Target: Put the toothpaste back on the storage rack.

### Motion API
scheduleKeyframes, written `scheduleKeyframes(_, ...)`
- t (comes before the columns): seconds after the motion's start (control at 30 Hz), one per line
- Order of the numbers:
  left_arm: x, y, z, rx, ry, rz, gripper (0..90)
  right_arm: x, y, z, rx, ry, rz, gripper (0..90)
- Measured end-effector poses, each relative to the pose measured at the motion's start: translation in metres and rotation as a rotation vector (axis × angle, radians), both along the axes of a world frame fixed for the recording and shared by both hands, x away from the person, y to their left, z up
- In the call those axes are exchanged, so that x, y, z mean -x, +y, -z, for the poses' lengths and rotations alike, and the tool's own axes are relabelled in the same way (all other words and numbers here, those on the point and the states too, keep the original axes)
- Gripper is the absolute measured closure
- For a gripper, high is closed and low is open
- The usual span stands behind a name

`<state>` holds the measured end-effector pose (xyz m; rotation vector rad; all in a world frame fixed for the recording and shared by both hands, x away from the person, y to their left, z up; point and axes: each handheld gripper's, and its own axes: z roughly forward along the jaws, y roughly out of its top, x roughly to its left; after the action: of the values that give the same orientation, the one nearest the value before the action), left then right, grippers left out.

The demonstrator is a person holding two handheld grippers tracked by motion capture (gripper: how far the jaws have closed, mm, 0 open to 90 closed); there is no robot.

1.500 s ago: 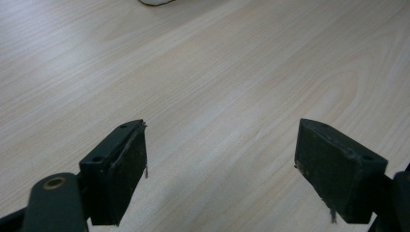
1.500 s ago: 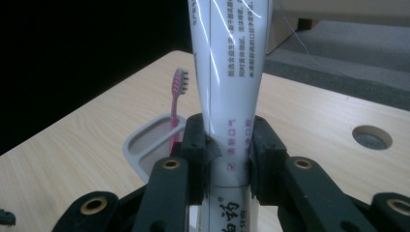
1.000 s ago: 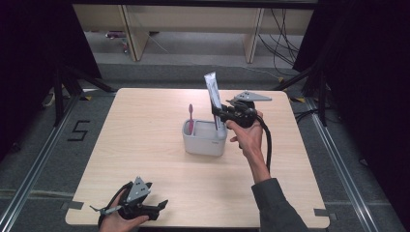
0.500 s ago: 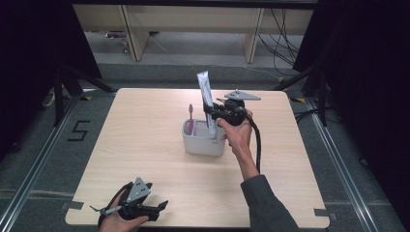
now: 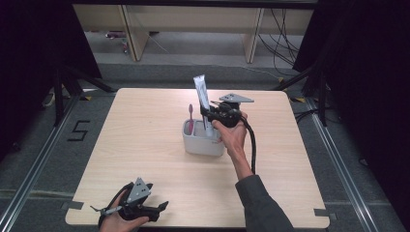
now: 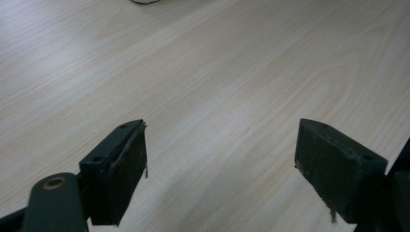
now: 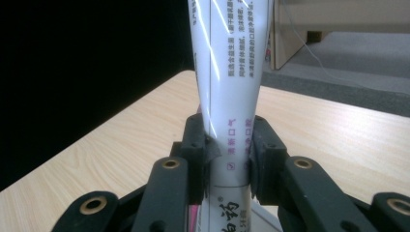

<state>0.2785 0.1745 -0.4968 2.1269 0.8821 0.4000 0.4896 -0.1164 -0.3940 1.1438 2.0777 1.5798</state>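
A white toothpaste tube point(image 5: 202, 99) stands upright with its lower end inside a white holder cup point(image 5: 200, 143) at the middle of the table. My right gripper point(image 5: 212, 115) is shut on the tube just above the cup's rim. In the right gripper view both jaws press the tube point(image 7: 227, 72) from either side. A pink toothbrush point(image 5: 190, 117) stands in the cup's left part. My left gripper point(image 5: 157, 209) rests near the table's front left edge. It is open, and the left gripper view has bare wood between its pads point(image 6: 125, 166).
The light wooden table point(image 5: 145, 140) ends in dark floor on all sides. A black cable point(image 5: 251, 145) trails from the right gripper along the forearm. Shelving legs point(image 5: 130, 34) stand beyond the far edge.
My right gripper has carried the tube left and down, so its lower end now sits in the cup. The left gripper has not moved.
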Motion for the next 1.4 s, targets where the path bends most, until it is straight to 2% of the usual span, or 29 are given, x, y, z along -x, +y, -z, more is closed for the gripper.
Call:
scheduleKeyframes(0.13,0.001,-0.001,0.000,0.002,-0.003,-0.003,18.5,0.000,0.000,0.006,0.017,0.018,-0.009,72.2)
scheduleKeyframes(0.17,0.000,-0.001,0.001,0.007,-0.006,-0.002,18.5,0.000,0.000,0.008,0.020,0.012,0.002,72.2)
scheduleKeyframes(0.2,0.000,-0.001,0.001,0.009,-0.003,-0.001,18.5,-0.001,0.000,0.010,0.025,0.012,-0.010,72.2)
scheduleKeyframes(0.37,0.000,-0.001,0.001,0.007,-0.003,-0.003,18.5,0.000,0.001,0.016,0.030,0.046,0.000,72.1)
scheduleKeyframes(0.43,0.000,-0.001,0.001,0.006,-0.002,-0.002,18.5,-0.002,0.000,0.018,0.046,0.030,-0.010,72.1)
scheduleKeyframes(0.47,-0.001,-0.001,0.001,0.002,-0.022,0.014,18.5,0.000,0.001,0.019,0.035,0.051,0.000,72.1)
scheduleKeyframes(0.53,-0.002,-0.001,0.001,0.000,-0.026,0.022,18.5,0.000,0.001,0.021,0.046,0.047,-0.009,72.0)
scheduleKeyframes(0.6,0.001,-0.001,0.001,0.003,0.000,-0.006,18.5,0.000,0.001,0.022,0.064,0.038,-0.011,72.0)
scheduleKeyframes(0.8,0.001,-0.002,0.001,0.008,0.004,0.000,18.5,0.003,0.003,0.025,0.073,0.050,-0.003,71.8)
scheduleKeyframes(0.93,0.001,-0.002,0.001,0.010,0.009,-0.001,18.5,0.003,0.001,0.026,0.092,0.042,-0.010,71.7)
scheduleKeyframes(1.0,0.001,-0.002,0.001,0.012,0.011,-0.002,18.5,0.004,0.002,0.028,0.081,0.061,-0.011,71.6)
scheduleKeyframes(1.03,0.001,-0.002,0.001,0.012,0.012,-0.003,18.5,0.003,0.001,0.028,0.096,0.053,-0.020,71.6)
scheduleKeyframes(1.17,0.000,-0.002,0.001,0.009,0.005,0.003,18.5,0.004,0.001,0.031,0.097,0.067,-0.011,71.5)
scheduleKeyframes(1.2,0.001,-0.002,0.001,0.010,0.007,0.001,18.5,0.003,0.000,0.032,0.112,0.051,-0.022,71.5)
scheduleKeyframes(1.3,0.001,-0.002,0.001,0.007,0.003,0.001,18.5,0.004,0.002,0.033,0.119,0.087,-0.002,71.3)
scheduleKeyframes(1.4,0.000,-0.002,0.001,0.005,0.000,0.001,18.5,0.004,0.003,0.033,0.127,0.082,-0.005,71.2)
